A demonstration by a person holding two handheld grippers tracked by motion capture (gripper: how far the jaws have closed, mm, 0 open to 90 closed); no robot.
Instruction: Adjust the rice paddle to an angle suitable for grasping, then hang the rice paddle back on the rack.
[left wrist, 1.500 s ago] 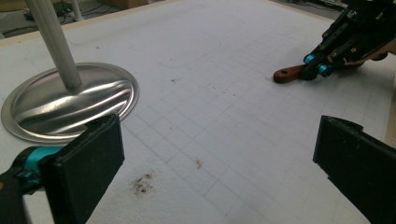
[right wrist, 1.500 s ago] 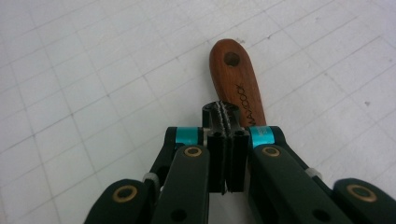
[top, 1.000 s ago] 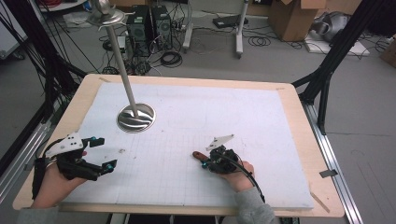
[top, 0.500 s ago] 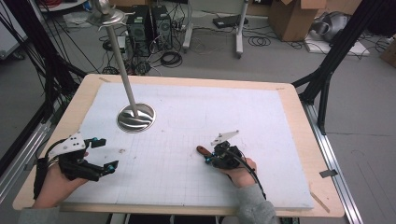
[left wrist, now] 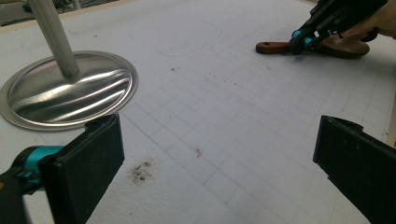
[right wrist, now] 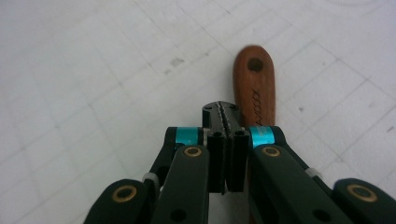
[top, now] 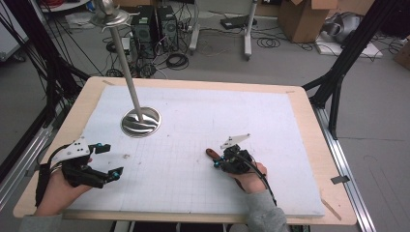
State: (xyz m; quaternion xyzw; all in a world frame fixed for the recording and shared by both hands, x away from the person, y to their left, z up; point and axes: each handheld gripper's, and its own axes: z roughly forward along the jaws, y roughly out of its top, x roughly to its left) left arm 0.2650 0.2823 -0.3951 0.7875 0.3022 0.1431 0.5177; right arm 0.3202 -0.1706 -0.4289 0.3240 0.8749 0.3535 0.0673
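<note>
Two grippers sit low at your edge of the white mat [top: 203, 145]. Your left gripper [top: 107, 160] has its jaws spread wide, with nothing between them. Your right gripper [right wrist: 225, 116] is clenched, jaws pressed together, just beside the brown wooden handle [right wrist: 255, 79] lying flat there. Farther off stands the metal stand [top: 140, 121].

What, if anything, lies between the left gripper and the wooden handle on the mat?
Nothing visible. From the left gripper, jaws open, bare white mat runs to the wooden handle. The metal stand sits off to one side. The right gripper, jaws shut, is at the handle.
</note>
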